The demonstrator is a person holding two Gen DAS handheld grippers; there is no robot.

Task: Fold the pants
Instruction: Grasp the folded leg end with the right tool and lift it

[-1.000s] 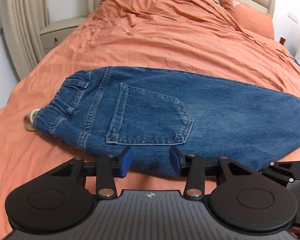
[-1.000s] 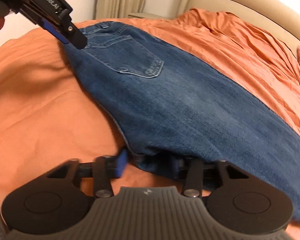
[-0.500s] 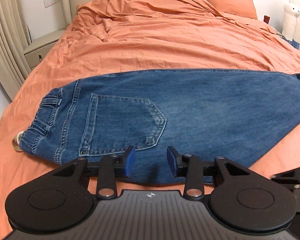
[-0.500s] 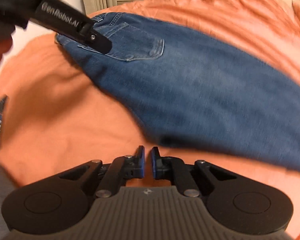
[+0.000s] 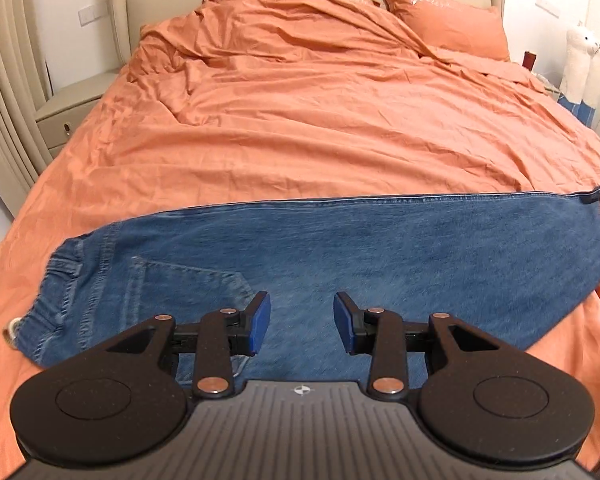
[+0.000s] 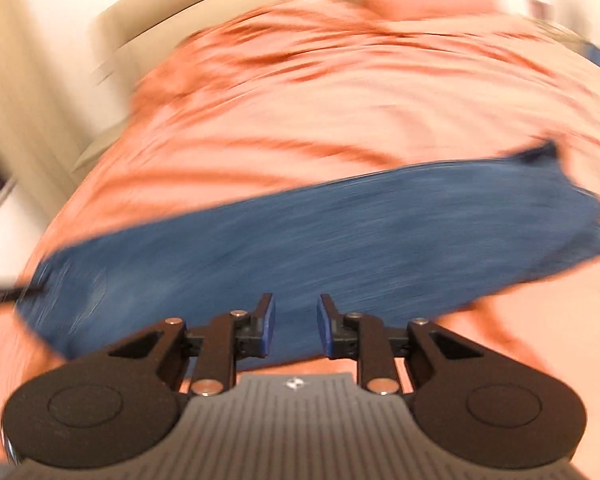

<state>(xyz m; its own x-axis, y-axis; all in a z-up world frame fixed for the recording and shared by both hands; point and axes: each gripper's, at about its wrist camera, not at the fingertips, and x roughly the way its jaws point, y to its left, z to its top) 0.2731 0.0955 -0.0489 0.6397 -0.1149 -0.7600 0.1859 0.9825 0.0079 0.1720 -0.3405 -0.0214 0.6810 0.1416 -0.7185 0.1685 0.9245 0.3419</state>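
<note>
Denim, blue, medium wash: the blue denim pants (image 5: 380,248) lie flat across the near part of the orange-sheeted bed (image 5: 320,128), already doubled leg on leg, back pocket (image 5: 188,296) facing up. Elastic waistband (image 5: 60,276) to the left, leg hems (image 5: 596,196) to the right, long axis running side to side.

Left gripper (image 5: 302,322) hangs above the seat area just right of the pocket, jaws well apart, nothing between the blue pads. Right gripper (image 6: 294,326) sits over the near edge of the pants around mid-thigh, jaws parted a bit narrower, also empty. Right wrist view is heavily motion-blurred, so fabric detail there is unreadable; a dark bar at its left edge is probably the other tool, can't confirm.

Handling judgement: denim is heavy for cloth, soft but with some body, not slippery, not fragile. It will drape and sag if lifted by one point, and the two layers can shear apart. Best hold looks like the thick seamed spots: hem corners on the right, or the waistband on the left, pinching both layers together. Next fold likely hems over toward the waistband; the far hem corner already sticks out a little, so layers may misalign. Crumpled sheet under it could drag along.
</note>
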